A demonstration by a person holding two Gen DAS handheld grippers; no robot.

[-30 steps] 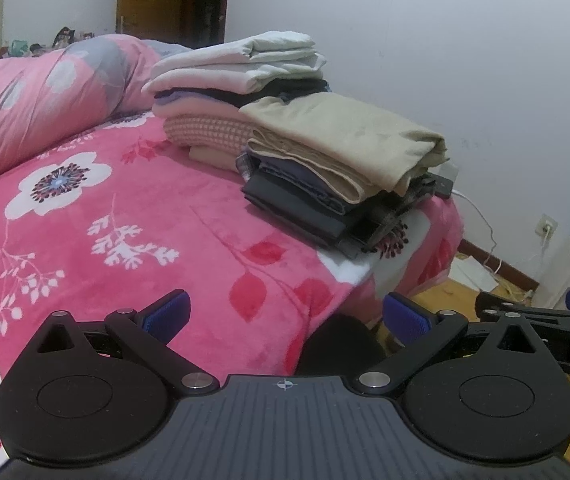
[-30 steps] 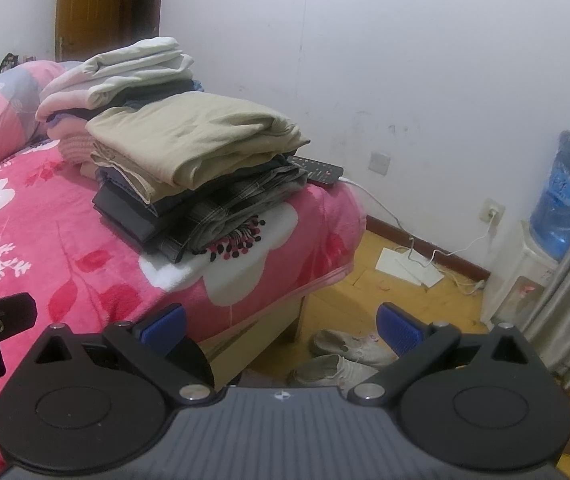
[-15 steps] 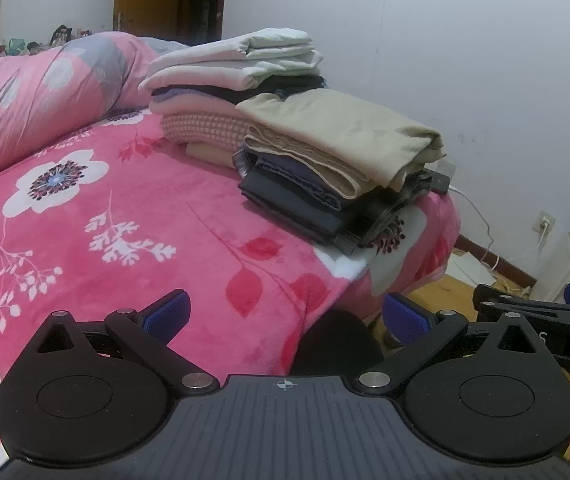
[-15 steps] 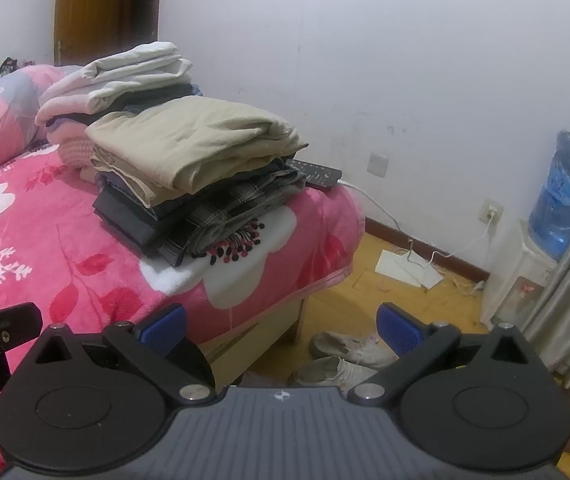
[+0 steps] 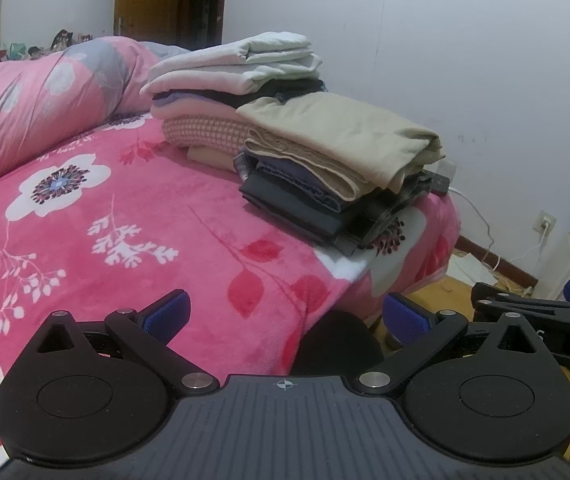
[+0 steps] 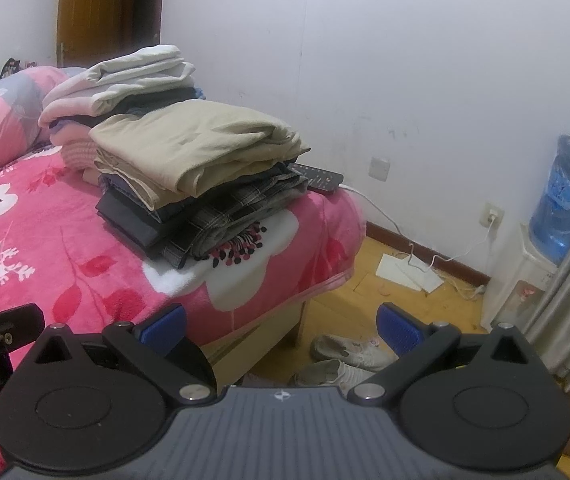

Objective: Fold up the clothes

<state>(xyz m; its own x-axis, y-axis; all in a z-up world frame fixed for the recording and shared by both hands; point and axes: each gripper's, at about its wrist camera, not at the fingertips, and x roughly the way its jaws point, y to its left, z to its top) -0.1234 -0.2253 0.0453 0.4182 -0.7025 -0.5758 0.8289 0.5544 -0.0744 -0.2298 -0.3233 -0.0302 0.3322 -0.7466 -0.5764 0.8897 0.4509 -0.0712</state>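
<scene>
Two stacks of folded clothes sit at the far corner of the pink floral bed (image 5: 133, 208). The near stack is topped by a beige garment (image 5: 349, 140) (image 6: 193, 140) over dark and plaid pieces. Behind it, the taller stack carries a white folded top (image 5: 245, 60) (image 6: 133, 72). My left gripper (image 5: 285, 316) hovers open over the bed's near edge, nothing between its blue pads. My right gripper (image 6: 281, 324) is open too, empty, held past the bed's corner above the floor. Both are well short of the stacks.
A pink quilt (image 5: 37, 96) is bunched at the bed's left. A remote control (image 6: 317, 176) lies by the near stack. On the wooden floor are shoes (image 6: 345, 360), a cable, papers (image 6: 409, 276), and a water bottle (image 6: 565, 200) by a grey curtain.
Both views have drifted slightly; the stacks sit a little further left and higher in frame. Both grippers have stayed open and empty.
</scene>
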